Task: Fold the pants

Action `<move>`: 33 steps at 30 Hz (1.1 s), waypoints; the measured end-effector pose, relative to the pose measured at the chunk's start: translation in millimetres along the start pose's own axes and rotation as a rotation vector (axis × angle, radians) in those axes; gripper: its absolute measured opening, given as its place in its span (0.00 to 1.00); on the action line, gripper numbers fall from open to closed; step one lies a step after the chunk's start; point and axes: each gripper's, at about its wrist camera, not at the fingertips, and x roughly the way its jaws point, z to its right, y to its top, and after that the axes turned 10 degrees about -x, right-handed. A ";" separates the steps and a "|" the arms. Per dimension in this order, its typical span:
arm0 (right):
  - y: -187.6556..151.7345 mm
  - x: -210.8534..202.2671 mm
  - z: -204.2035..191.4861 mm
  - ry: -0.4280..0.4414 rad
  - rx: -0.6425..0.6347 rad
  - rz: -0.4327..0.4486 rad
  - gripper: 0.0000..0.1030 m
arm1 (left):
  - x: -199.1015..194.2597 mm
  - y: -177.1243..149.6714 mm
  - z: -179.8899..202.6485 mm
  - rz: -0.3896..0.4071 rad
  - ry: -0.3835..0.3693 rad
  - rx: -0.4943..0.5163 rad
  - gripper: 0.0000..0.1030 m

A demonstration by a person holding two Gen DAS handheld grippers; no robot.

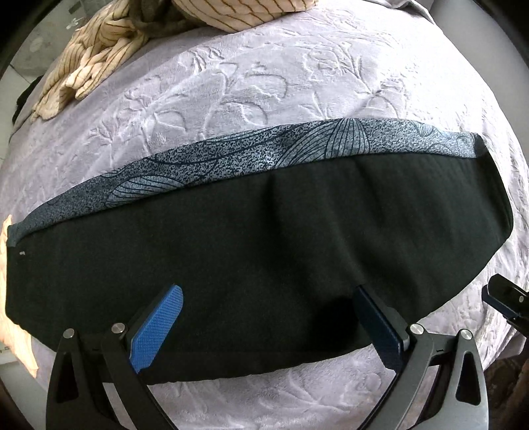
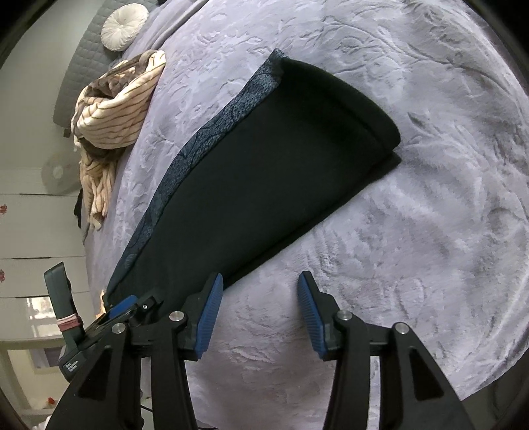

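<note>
The pants [image 1: 264, 238] lie folded into a long black band on the bed, with a blue-grey patterned strip [image 1: 251, 155] along the far edge. My left gripper [image 1: 267, 292] hangs open over the band's near half, pointing down, its blue pads [image 1: 158, 327] wide apart with cloth below them. In the right wrist view the pants [image 2: 264, 172] run diagonally away. My right gripper [image 2: 260, 277] stands open above bare bedspread just off the pants' near edge, with nothing between its fingers. The left gripper [image 2: 122, 306] shows at the pants' near-left end, and the right gripper [image 1: 506, 299] at the left view's right edge.
A lavender embossed bedspread [image 1: 231, 82] covers the bed [image 2: 413, 231]. A beige striped blanket [image 1: 92, 66] is bunched at the far left edge [image 2: 112, 112]. A round white cushion [image 2: 124, 26] sits by the grey headboard. White drawers [image 2: 33, 231] stand beyond the bed's left side.
</note>
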 end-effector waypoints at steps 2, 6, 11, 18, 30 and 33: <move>-0.2 1.0 -0.3 0.002 0.000 -0.002 0.50 | 0.5 0.9 -1.9 0.000 0.001 0.003 1.00; -0.5 1.3 0.4 0.008 0.003 0.000 0.50 | 6.4 5.7 -6.4 -0.002 0.003 0.005 1.00; -0.7 2.1 1.9 0.013 0.010 0.000 0.50 | 9.0 6.0 -4.8 -0.008 0.003 0.005 1.00; 0.5 2.9 -1.2 0.002 -0.012 -0.005 0.50 | 9.5 6.1 -2.1 -0.003 0.015 0.014 1.00; 2.4 3.1 -11.9 -0.014 -0.061 -0.006 0.59 | -1.1 6.9 15.4 0.024 0.074 0.078 1.00; 3.6 2.5 -13.7 -0.015 -0.065 -0.004 0.59 | -3.5 8.7 17.3 0.018 0.089 0.076 1.00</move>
